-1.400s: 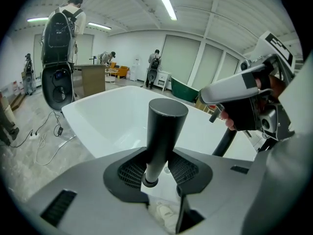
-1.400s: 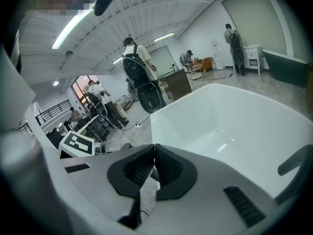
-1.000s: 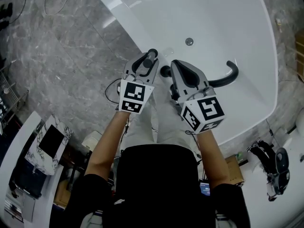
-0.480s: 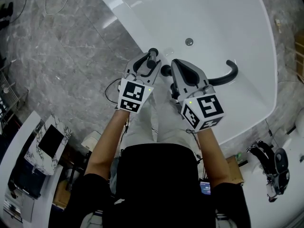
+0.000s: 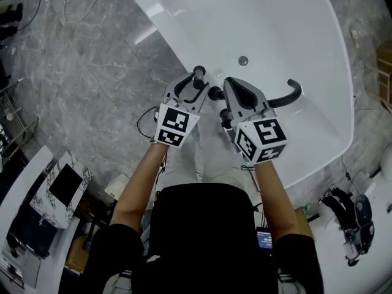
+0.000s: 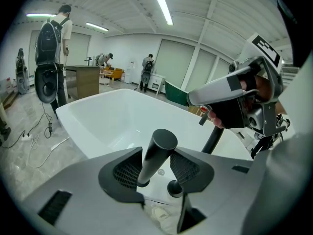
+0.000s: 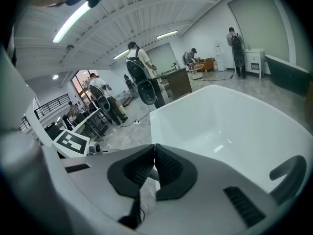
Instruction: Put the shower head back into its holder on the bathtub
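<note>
The black shower head handle stands slightly tilted in its holder on the white bathtub's rim. My left gripper has it between its jaws, which are opening; a gap shows beside the right pad. In the head view the handle's top shows at the left gripper. Just right of it, my right gripper is shut with its pads together and nothing held. A black knob sits between the two grippers.
A curved black spout rises from the rim to the right of my right gripper. A round drain fitting sits in the tub wall. Cables lie on the grey marble floor. Several people stand far behind the tub.
The left gripper's jaws have spread a little wider round the shower head handle. Both grippers stay at the same spot on the rim; the head camera has shifted slightly.
</note>
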Available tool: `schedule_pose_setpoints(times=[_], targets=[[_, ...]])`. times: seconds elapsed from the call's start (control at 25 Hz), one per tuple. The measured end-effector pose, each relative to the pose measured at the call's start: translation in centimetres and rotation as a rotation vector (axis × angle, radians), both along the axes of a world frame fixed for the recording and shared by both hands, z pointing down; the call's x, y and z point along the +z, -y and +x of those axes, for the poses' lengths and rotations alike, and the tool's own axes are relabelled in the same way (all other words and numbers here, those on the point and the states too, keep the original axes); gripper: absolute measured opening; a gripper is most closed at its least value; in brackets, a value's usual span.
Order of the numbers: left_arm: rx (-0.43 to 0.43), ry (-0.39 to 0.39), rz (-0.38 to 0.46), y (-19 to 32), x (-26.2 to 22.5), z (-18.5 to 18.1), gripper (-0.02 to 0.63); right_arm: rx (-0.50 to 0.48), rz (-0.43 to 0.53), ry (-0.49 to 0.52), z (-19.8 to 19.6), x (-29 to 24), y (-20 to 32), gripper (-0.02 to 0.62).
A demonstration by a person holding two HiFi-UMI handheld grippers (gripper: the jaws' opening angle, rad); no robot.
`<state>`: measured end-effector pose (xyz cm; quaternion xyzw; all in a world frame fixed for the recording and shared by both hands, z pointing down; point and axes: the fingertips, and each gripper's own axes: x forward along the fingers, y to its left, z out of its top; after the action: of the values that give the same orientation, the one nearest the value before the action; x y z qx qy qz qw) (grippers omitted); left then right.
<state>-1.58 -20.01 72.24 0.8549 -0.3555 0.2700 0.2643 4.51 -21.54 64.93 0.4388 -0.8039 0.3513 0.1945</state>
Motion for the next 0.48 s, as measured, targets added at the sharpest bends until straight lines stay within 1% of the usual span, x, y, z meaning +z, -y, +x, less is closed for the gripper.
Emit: schedule_pose_setpoints(times=[0.2, 0.36, 0.48], targets=[[0.004, -0.008, 0.014, -0.4, -2.0, -0.4, 0.172, -0.002, 0.03, -0.01, 0.0, -1.9, 0.3, 0.018], [-0.009, -0.025, 0.043, -0.6, -4.7, -0.9, 0.172, -0.009, 0.061, -0.016, -0.3, -4.1, 0.1, 0.018], [-0.019, -0.031, 0.062, -0.9, -6.6, -1.7, 0.172, -0.028, 0.092, -0.041, -0.9, -5.5, -0.2, 0.018]])
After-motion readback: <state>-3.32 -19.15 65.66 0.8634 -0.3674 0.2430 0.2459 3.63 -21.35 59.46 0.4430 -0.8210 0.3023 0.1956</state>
